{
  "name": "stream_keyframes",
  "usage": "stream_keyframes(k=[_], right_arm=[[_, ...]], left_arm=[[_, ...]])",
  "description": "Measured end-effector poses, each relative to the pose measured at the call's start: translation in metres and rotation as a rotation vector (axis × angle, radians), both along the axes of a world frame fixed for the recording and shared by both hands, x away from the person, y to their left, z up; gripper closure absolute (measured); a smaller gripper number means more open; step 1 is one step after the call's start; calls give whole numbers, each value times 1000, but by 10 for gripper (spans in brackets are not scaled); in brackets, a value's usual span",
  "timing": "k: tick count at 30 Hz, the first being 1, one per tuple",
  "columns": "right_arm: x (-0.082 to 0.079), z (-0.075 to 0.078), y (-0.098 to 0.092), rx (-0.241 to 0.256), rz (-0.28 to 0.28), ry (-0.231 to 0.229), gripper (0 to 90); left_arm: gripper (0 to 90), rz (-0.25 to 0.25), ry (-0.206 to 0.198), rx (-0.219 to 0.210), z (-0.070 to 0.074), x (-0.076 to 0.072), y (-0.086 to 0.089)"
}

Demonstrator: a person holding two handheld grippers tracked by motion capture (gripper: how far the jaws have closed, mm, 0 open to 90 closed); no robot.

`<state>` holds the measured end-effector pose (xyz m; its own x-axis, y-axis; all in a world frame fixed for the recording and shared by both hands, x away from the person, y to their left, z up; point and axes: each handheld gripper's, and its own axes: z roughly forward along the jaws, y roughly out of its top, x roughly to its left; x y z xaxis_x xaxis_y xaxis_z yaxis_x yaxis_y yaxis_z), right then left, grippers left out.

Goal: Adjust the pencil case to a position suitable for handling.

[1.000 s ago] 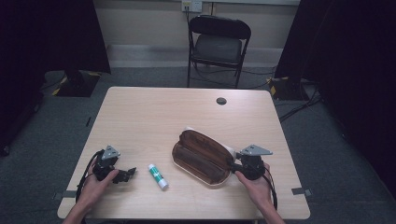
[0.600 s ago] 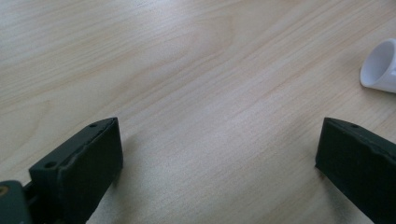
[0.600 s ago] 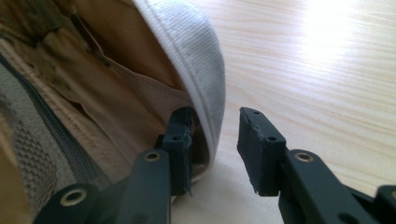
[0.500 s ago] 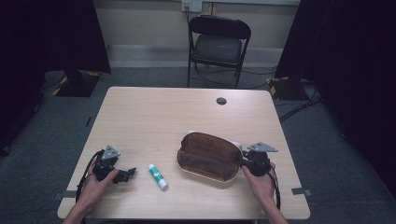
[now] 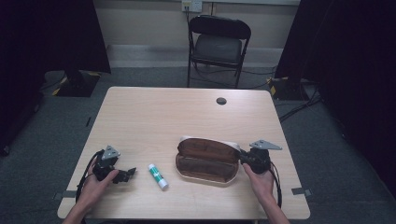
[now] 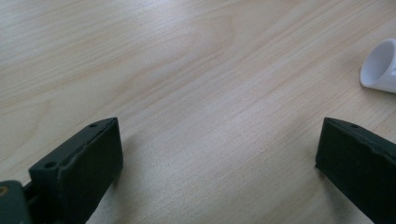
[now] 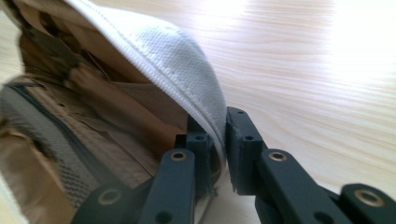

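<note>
Right hand-held gripper (image 7: 219, 154) clamped on pencil case's (image 5: 208, 158) white rim, case now swung square across bench (image 5: 154, 116), mouth gaping beside it. Left hand-held gripper (image 5: 125, 175) wide open, empty, glue stick (image 5: 158, 176) just beyond.

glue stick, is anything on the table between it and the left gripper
Nothing visible. The left gripper rests open on the table, and only bare wood lies between it and the glue stick. In the left gripper view the stick's white cap lies ahead of the jaws, off to one side. The open pencil case lies beyond it.
</note>
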<state>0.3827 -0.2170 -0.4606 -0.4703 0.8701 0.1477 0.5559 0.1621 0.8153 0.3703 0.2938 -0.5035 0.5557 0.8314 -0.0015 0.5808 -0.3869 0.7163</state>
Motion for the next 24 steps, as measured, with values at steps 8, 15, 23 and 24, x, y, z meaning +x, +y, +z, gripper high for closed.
stream_keyframes(k=[8,15,23,24], right_arm=[[-1,-1,8,24,68,19,820],[-12,2,7,30,138,31,826],[-14,1,-10,-5,112,29,815],[-13,1,-12,-9,105,26,808]], left_arm=[[3,0,0,-1,0,0,0],[3,-1,0,1,0,0,0],[3,0,2,-2,0,0,0],[3,-1,2,-2,0,0,0]])
